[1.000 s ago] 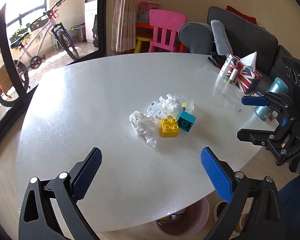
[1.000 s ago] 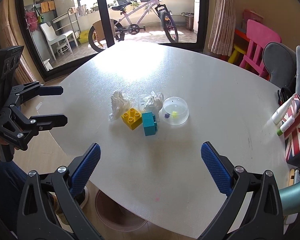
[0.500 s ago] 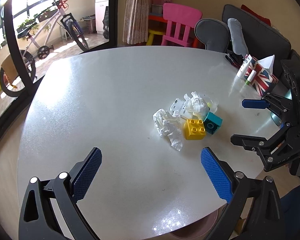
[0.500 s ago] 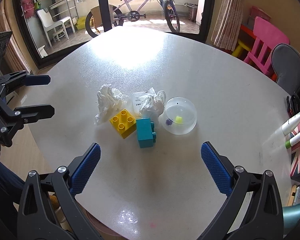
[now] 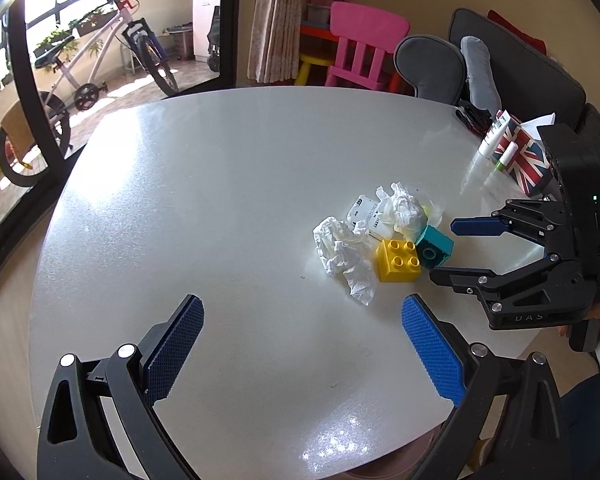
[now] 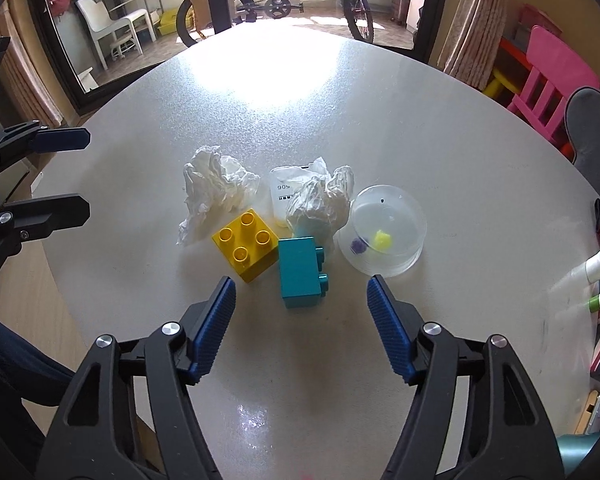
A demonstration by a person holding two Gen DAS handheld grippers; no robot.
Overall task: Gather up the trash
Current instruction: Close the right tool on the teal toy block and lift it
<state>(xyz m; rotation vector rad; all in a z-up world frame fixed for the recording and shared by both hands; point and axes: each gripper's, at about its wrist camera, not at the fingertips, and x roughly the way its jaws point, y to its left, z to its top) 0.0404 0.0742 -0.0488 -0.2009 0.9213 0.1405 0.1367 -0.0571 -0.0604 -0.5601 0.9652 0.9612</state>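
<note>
A: How much room is there on the bench [image 6: 440, 128]?

B: Plenty. The far and left stretches are bare up to its curved rim; the clutter sits in one cluster toward the near right. Two crumpled tissues [image 6: 214, 186] [image 6: 320, 200] lie there, with a white packet [image 6: 282, 190] between them. A yellow brick [image 6: 246, 246], a teal brick [image 6: 300, 274] and a clear dish [image 6: 386, 234] crowd them on the near and right sides.

A: And the claws?

B: The left claw [image 5: 300, 348] is spread wide, empty, above bare surface short of the tissues. The right claw [image 6: 300, 324] has just been narrowing, nothing pinched; the teal brick lies just ahead of its pads.

A: Changed from a second ago?

B: Both claws are closer to the cluster, so the pile looks larger.
</note>
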